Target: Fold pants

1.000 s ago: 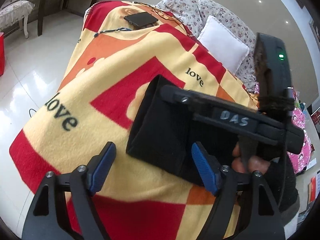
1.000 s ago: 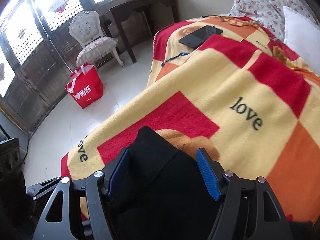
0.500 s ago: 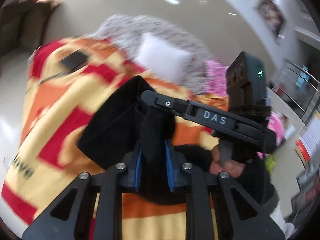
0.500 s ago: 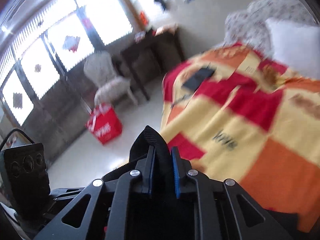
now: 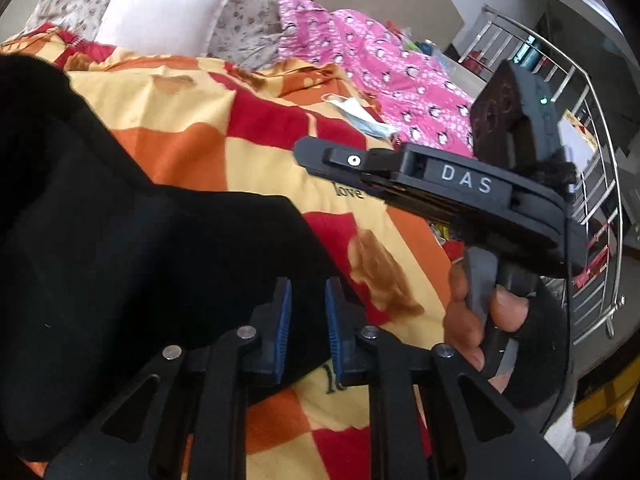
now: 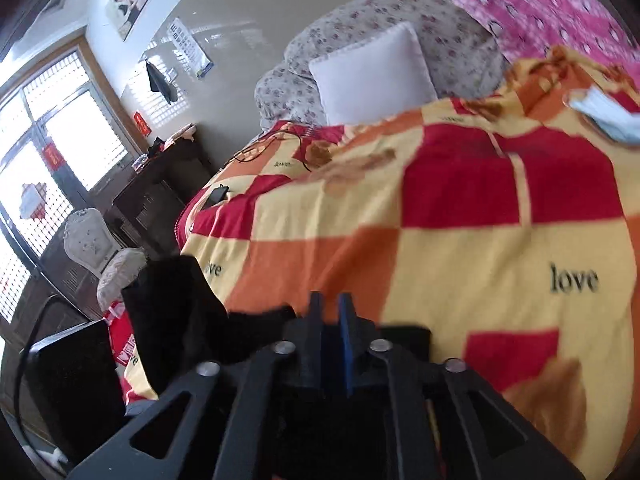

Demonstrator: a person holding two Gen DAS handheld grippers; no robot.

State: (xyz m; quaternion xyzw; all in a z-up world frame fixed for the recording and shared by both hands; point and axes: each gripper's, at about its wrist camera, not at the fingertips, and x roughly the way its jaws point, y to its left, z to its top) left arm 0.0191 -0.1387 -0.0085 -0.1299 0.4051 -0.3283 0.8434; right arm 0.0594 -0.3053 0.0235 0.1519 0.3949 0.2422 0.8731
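The black pants [image 5: 120, 240] hang in a thick fold across the left of the left wrist view, lifted over the checked blanket [image 5: 248, 136]. My left gripper [image 5: 307, 320] is shut on the pants' edge, its blue pads [image 5: 283, 316] pinching the cloth. My right gripper [image 6: 331, 332] is shut on the pants [image 6: 180, 312], which bunch at its left and below it. The right gripper's body [image 5: 460, 184] shows at the right of the left wrist view, held by a hand.
A white pillow [image 6: 372, 68] and floral bedding [image 6: 360, 28] lie at the bed's head. Pink printed fabric [image 5: 400, 64] and a face mask [image 5: 360, 116] lie at the far side. A phone [image 6: 214, 196] sits on the blanket. A white chair [image 6: 96, 252] and red bag stand on the floor.
Both grippers closed on the pants and lifted them off the blanket. Both views have swung toward the head of the bed.
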